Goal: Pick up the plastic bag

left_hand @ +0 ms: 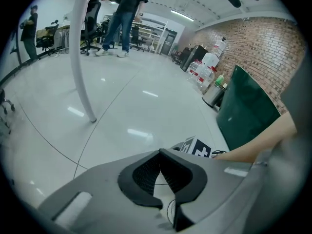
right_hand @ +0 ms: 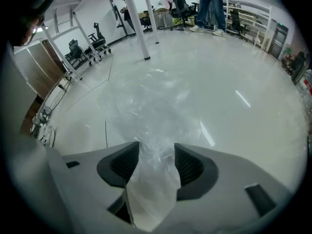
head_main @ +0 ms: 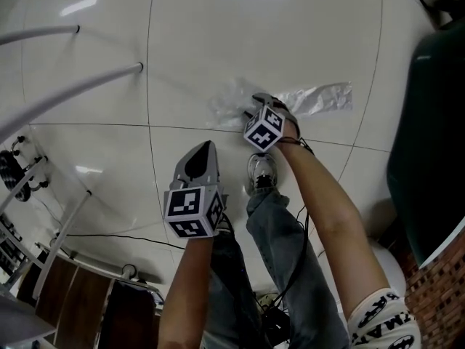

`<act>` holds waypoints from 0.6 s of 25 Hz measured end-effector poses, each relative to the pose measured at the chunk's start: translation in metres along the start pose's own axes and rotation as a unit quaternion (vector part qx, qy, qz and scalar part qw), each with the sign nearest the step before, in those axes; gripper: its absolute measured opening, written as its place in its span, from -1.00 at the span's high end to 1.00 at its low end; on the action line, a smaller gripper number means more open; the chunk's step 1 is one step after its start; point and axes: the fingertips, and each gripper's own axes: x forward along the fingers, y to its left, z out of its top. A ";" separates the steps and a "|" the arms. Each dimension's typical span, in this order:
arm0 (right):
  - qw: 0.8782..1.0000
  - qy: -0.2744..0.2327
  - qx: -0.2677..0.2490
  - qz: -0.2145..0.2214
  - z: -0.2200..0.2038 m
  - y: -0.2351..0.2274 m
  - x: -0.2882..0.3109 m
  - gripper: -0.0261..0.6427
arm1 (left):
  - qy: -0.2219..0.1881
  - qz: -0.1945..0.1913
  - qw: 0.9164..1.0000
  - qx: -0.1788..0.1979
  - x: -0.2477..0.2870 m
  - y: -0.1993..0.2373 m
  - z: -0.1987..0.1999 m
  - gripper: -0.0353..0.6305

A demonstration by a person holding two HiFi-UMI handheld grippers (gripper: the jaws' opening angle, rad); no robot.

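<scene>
The clear, crumpled plastic bag (head_main: 234, 105) lies on the glossy white floor, one flat end (head_main: 320, 97) reaching right. My right gripper (head_main: 256, 103) is down at the bag. In the right gripper view its jaws stand wide apart, and a strip of the bag (right_hand: 152, 179) runs up between the pads without being pinched. The rest of the bag (right_hand: 148, 99) spreads on the floor ahead of the right gripper (right_hand: 157, 146). My left gripper (head_main: 208, 145) hangs above the floor, nearer me and left of the bag. The left gripper (left_hand: 160, 153) has its tips together and holds nothing.
White metal legs (head_main: 73, 86) slant in from the left, and one pole (left_hand: 82, 57) stands ahead. A dark green panel (head_main: 429, 144) stands at the right by a brick wall. My shoe (head_main: 261, 171) is just behind the bag. A black cable (head_main: 109, 235) crosses the floor. People stand far off (left_hand: 124, 18).
</scene>
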 end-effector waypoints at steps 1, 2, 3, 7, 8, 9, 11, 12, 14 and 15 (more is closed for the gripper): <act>1.000 0.008 -0.004 0.001 0.000 0.000 0.004 0.18 | -0.001 0.001 1.000 -0.003 0.000 0.003 0.000 0.93; 1.000 0.015 -0.006 0.001 0.001 0.001 0.006 0.19 | -0.003 0.001 1.000 -0.005 -0.001 0.006 0.000 0.93; 1.000 0.021 -0.010 -0.002 0.002 0.002 0.008 0.19 | -0.003 0.002 1.000 -0.005 -0.003 0.009 0.000 0.93; 0.997 0.047 -0.053 -0.038 -0.002 -0.001 0.010 0.43 | 0.001 0.003 1.000 -0.006 -0.008 0.015 -0.005 0.93; 0.997 0.058 -0.045 -0.037 -0.006 -0.002 0.012 0.57 | 0.002 0.003 1.000 -0.006 -0.009 0.015 -0.005 0.93; 0.997 0.068 -0.016 -0.027 -0.011 -0.003 0.014 0.78 | 0.002 0.004 1.000 -0.006 -0.010 0.016 -0.005 0.93; 0.994 0.074 0.082 0.010 -0.019 -0.006 0.013 0.85 | -0.001 0.005 1.000 -0.010 -0.015 0.015 0.000 0.93; 0.989 0.064 0.129 0.024 -0.020 -0.009 0.006 0.85 | -0.004 0.003 1.000 -0.013 -0.019 0.012 0.004 0.92; 0.981 0.020 0.189 0.041 -0.018 -0.014 -0.023 0.86 | -0.012 -0.005 1.000 -0.014 -0.031 0.002 0.015 0.93; 0.977 -0.010 0.206 0.048 -0.013 -0.014 -0.043 0.86 | -0.016 -0.007 1.000 -0.013 -0.040 -0.003 0.021 0.93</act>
